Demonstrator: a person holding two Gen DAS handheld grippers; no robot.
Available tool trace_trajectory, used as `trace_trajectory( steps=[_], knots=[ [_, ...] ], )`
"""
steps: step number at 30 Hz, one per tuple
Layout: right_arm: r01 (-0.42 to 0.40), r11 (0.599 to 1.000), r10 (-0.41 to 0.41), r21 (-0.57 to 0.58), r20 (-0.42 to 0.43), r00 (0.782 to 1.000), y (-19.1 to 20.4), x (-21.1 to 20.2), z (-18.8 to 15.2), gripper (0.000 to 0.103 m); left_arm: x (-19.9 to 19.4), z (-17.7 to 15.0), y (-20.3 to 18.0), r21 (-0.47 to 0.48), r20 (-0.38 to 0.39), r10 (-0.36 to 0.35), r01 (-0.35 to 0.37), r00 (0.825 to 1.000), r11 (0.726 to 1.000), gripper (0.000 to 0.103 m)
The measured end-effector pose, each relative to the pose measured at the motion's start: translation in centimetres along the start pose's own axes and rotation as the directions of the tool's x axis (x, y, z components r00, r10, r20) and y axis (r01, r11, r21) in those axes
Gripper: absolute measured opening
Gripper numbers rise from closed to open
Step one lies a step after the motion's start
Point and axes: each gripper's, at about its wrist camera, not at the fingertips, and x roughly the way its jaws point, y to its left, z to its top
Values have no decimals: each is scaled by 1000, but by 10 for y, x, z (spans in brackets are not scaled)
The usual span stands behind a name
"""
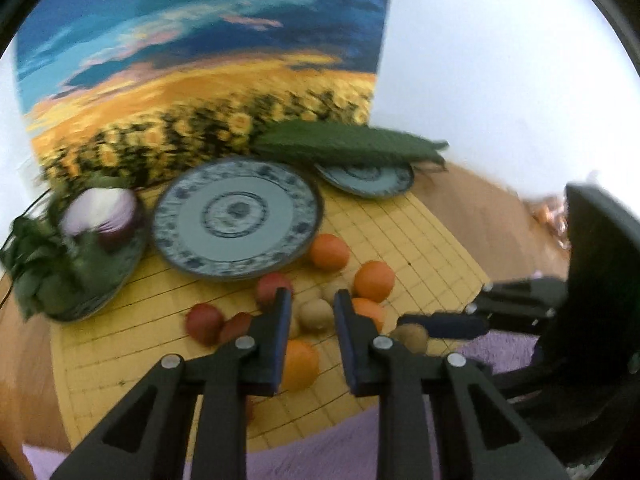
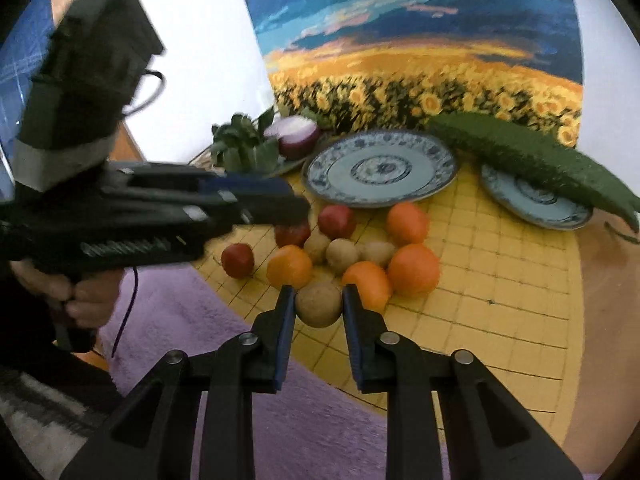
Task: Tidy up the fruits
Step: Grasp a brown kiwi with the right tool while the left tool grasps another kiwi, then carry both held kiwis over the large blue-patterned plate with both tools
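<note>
Oranges (image 2: 413, 269), red fruits (image 2: 337, 221) and brown kiwis (image 2: 341, 255) lie in a heap on a yellow gridded mat (image 2: 500, 280). My right gripper (image 2: 318, 305) has its fingers on both sides of the nearest kiwi (image 2: 319, 305), jaws touching it. My left gripper (image 1: 313, 309) is open above the heap, a kiwi (image 1: 316, 314) showing between its fingers; it also shows in the right wrist view (image 2: 280, 212) over the red fruits. A large empty blue patterned plate (image 2: 380, 168) sits behind the heap.
A second plate (image 2: 532, 200) at the right carries a long green gourd (image 2: 532, 160). A plate at the left holds leafy greens (image 2: 244, 144) and a halved red onion (image 2: 298, 136). A purple fuzzy cloth (image 2: 224, 360) lies in front. A sunflower painting (image 2: 420, 60) stands behind.
</note>
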Motion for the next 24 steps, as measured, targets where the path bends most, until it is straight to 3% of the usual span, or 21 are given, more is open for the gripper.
trace_trajectory(
  steps=[4, 9, 13, 16, 22, 24],
  knots=[
    [19, 999, -20, 43, 31, 999, -15, -12, 2, 25, 20, 0, -14, 106, -57, 14, -7, 998, 994, 24],
    [23, 995, -28, 92, 52, 998, -32, -22, 3, 25, 44, -11, -21, 282, -141, 67, -25, 988, 959, 24],
    [33, 993, -39, 113, 56, 998, -40, -23, 1, 25, 52, -15, -23, 361, -159, 47, 14, 986, 933, 26],
    [46, 992, -52, 117, 53, 997, -42, -23, 2, 25, 55, -20, -26, 381, -147, 55, 5, 988, 925, 26],
    [85, 992, -92, 95, 70, 993, -33, -33, 6, 25, 37, -25, -31, 334, -100, -1, 34, 995, 942, 24],
    [99, 991, -105, 93, 66, 992, -30, -36, 9, 25, 29, -23, -30, 298, -72, -14, 35, 997, 954, 4]
  ],
)
